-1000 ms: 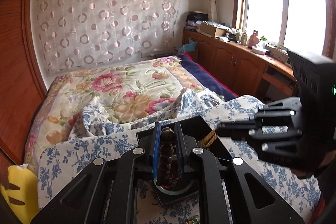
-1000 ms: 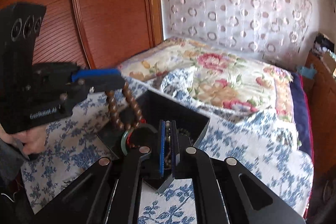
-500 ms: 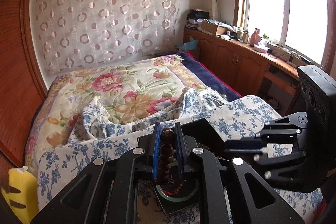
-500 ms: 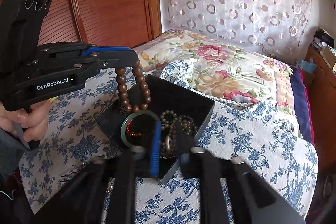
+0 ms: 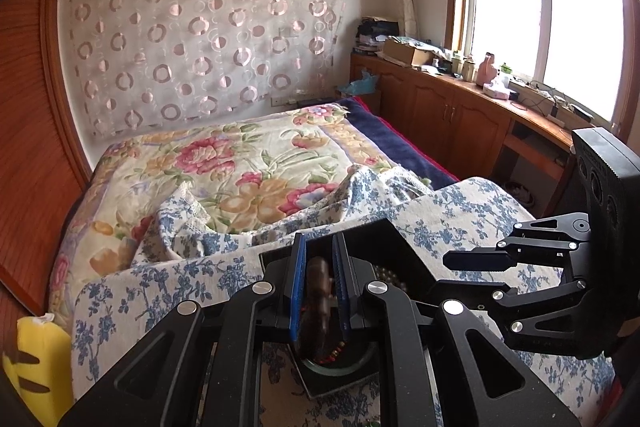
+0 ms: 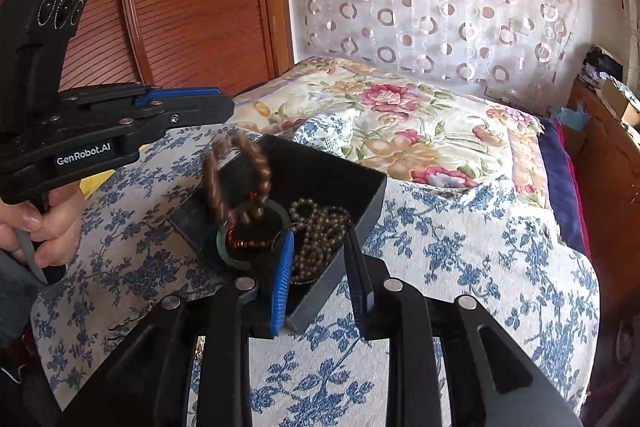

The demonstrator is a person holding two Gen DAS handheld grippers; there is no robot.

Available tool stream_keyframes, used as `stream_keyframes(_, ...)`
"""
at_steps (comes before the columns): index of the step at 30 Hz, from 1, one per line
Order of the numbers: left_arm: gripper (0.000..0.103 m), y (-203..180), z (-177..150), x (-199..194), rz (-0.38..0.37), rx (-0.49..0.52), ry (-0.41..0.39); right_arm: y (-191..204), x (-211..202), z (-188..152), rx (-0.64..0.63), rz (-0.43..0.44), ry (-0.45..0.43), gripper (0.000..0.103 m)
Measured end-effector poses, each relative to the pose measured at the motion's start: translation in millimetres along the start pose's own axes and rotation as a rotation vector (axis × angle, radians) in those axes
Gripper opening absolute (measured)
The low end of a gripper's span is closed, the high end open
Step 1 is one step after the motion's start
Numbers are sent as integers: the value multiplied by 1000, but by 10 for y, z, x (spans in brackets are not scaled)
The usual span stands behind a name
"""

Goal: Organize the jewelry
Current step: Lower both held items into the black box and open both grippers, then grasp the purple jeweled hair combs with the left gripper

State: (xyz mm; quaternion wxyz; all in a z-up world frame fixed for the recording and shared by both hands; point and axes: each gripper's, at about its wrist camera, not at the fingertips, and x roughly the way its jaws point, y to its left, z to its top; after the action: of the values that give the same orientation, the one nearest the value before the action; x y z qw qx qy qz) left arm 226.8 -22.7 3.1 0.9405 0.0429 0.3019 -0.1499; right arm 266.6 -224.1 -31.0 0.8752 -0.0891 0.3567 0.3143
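A black box [image 6: 372, 195] sits on a blue-flowered cloth [image 6: 460, 267] on the bed. Inside lie a green jade bangle [image 6: 219, 241] around a red bead coil [image 6: 248, 242], and a dark bead strand [image 6: 320, 233]. My left gripper [image 5: 319, 259] is shut on a brown bead bracelet [image 5: 318, 291]. In the right wrist view that left gripper [image 6: 224, 109] hovers over the box's left side, the bracelet [image 6: 240, 179] dangling blurred beneath it. My right gripper [image 6: 318, 267] stands open at the box's near edge with nothing between its pads. It appears at the right in the left wrist view [image 5: 452, 277].
A floral quilt [image 5: 240, 167] covers the bed beyond the box. A wooden headboard [image 6: 192, 7] rises on the left, and wooden cabinets [image 5: 452, 123] with clutter run under the window. A yellow object [image 5: 36, 359] lies by the cloth's left edge. A person's hand [image 6: 44, 223] grips the left handle.
My right gripper has opened from shut, let go of the dark bead strand in the box and drawn back a little. The bracelet hanging from the left gripper now swings.
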Motion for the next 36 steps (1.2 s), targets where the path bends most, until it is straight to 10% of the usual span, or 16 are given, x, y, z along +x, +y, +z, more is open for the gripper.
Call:
stream_keyframes(24, 13, -143, -843, -709, 35, -29, 13, 534, -415, -532, 9, -25, -41, 28)
stream_keyframes(36, 44, -268, -1261, -709, 1, -23, 107, 563, -510, -916, 80, -12, -33, 28)
